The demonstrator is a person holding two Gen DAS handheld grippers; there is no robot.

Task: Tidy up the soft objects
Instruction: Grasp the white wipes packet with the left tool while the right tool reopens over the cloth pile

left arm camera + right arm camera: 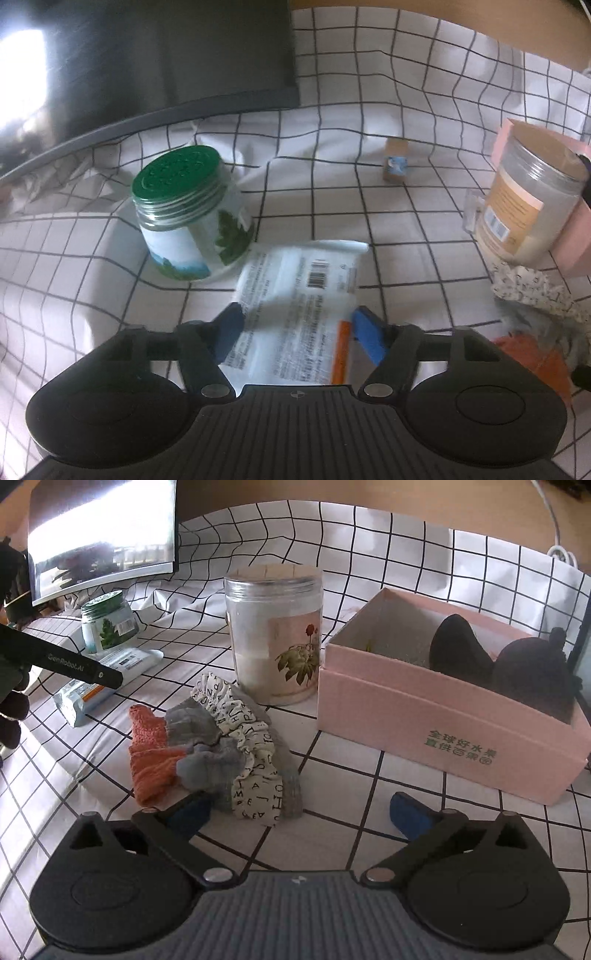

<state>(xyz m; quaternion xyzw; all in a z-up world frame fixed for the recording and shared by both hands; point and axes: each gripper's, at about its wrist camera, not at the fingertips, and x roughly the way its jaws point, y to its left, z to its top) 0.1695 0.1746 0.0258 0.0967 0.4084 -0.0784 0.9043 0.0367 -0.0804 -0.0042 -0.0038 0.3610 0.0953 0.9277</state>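
Dim daylight, glare on monitor, soft blur, fisheye-bent tablecloth grid

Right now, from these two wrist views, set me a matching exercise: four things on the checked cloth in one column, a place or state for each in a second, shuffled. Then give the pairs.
Things
1. green-lidded jar
2. white packet
3. black padded garment
4. pile of socks

Places or states
A. inside the pink box
B. between the open blue fingers of the left gripper
C. in front of the flower-label jar, by the right gripper
D. upright beside the packet, near the dark monitor

Pairs: 1-D, 2-B, 3-A, 4-C
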